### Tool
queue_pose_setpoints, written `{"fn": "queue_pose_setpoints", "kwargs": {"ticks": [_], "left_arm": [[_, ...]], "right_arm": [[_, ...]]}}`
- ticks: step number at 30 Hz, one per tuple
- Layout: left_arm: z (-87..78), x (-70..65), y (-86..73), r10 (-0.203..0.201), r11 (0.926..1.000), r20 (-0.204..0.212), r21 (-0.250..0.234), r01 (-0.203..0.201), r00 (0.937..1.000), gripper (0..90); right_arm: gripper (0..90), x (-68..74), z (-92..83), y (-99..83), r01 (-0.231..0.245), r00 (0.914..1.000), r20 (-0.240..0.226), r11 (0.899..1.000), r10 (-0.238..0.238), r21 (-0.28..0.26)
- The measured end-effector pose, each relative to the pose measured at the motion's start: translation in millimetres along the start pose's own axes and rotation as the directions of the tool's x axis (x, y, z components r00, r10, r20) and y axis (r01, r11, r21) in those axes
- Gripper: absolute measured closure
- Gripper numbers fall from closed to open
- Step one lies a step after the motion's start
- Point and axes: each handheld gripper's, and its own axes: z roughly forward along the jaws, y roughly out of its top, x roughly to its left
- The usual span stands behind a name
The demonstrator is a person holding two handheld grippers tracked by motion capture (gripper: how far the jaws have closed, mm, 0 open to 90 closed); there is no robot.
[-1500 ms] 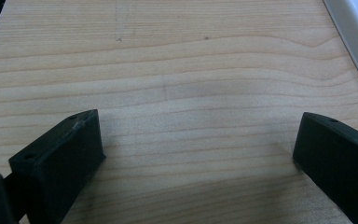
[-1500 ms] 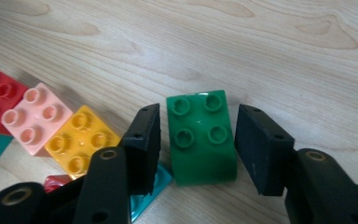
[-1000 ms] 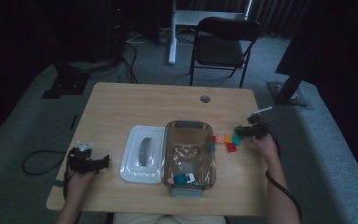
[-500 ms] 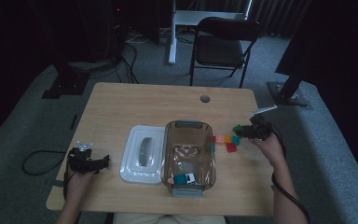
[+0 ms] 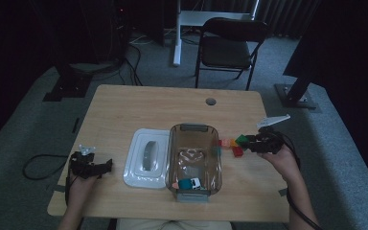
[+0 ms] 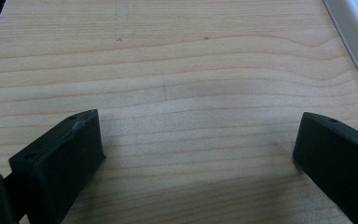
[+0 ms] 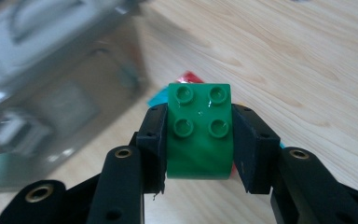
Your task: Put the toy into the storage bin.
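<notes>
A green four-stud brick [image 7: 199,135] is clamped between the jaws of my right gripper [image 7: 199,144], raised above the table. From above, that right gripper [image 5: 249,140] carries the green brick [image 5: 242,139] just right of the clear bin [image 5: 171,158], over a small group of loose bricks [image 5: 230,144]. The clear bin lies blurred at the left of the right gripper view [image 7: 51,112]. At the table's near left corner my left gripper [image 5: 106,166] rests low over bare wood, its jaws wide apart around nothing [image 6: 196,149].
A white lid [image 5: 146,158] lies flat against the bin's left side. Inside the bin are a few small toys [image 5: 188,183] near its front end. A round grommet [image 5: 211,101] sits at the table's far edge; a folding chair [image 5: 227,48] stands beyond.
My right gripper has lifted off the brick pile and moved a little away from it with the green brick in its jaws. The left gripper has kept still.
</notes>
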Motion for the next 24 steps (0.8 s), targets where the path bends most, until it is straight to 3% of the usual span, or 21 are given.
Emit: {"fn": "queue_pose_setpoints", "kwargs": {"ticks": [8,18,24], "left_arm": [[0.1,0.0,0.0,0.000,1.0000,0.000,-0.001,0.000,1.0000,2.0],[0.0,0.0,0.0,-0.001,1.0000,0.000,0.000,0.001,1.0000,2.0],[0.0,0.0,0.0,0.000,1.0000,0.000,0.000,0.000,1.0000,2.0]], "right_arm": [[58.7,37.5,-23.0,11.8,0.109,0.9916,-0.066,0.993,-0.111,-0.038],[58.7,81.1,-29.7,27.6,0.236,0.9571,-0.162,0.971,-0.240,-0.044],[58.7,103.8,-23.8,39.3,0.298,0.9301,-0.212,0.954,-0.300,-0.040]]}}
